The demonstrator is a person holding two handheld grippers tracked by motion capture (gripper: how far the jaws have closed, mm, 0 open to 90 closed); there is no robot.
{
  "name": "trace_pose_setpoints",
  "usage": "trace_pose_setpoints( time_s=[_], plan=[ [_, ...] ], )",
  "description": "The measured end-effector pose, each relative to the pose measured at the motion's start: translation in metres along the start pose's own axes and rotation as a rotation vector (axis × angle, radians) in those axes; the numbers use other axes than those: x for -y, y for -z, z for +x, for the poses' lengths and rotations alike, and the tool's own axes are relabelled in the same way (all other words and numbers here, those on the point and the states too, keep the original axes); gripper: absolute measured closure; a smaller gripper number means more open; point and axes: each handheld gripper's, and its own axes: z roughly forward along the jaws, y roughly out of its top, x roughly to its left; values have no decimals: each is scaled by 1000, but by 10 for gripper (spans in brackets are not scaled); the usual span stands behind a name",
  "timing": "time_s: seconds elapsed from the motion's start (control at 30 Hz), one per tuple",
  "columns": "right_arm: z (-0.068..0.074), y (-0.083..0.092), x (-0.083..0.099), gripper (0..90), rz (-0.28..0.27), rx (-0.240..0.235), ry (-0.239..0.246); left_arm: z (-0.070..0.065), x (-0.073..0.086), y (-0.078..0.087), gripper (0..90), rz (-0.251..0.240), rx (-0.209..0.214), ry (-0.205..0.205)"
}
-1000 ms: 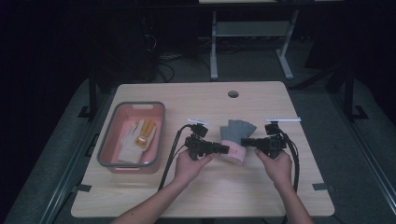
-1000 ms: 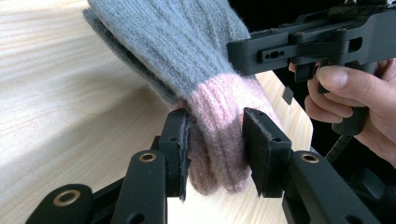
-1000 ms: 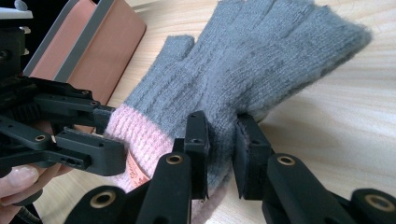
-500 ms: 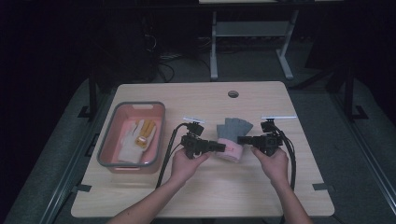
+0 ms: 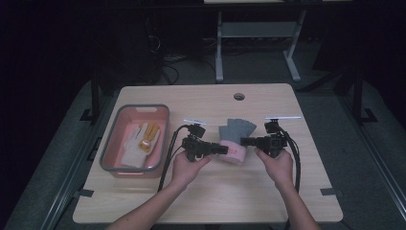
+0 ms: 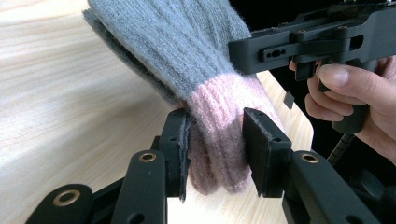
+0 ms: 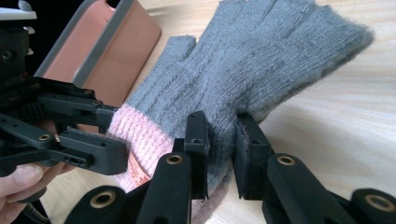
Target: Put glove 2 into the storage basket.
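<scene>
A grey knit glove with a pink cuff is held just over the middle of the wooden table. My left gripper comes in from the left, and its jaws are shut on the pink cuff. From the right, my right gripper is shut on the grey part of the glove just past the cuff. The glove's fingers point away from me. In the left gripper view the pads squeeze the cuff into a bunch.
A pink tray with a grey rim stands at the left of the table, with a white and yellow glove in it. Near the table's far edge is a round hole. Cables trail from both grippers toward me.
Both grippers and the glove have drifted slightly to the left and away from me. Both grips are unchanged.
</scene>
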Motion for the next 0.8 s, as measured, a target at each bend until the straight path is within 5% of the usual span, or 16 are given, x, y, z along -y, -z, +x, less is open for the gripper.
trace_pose_setpoints(
  time_s=[0.8],
  plan=[
    [29,-19,-21,770,-1,-62,28,10,-3,41,620,-57,-28,-11]
  ],
)
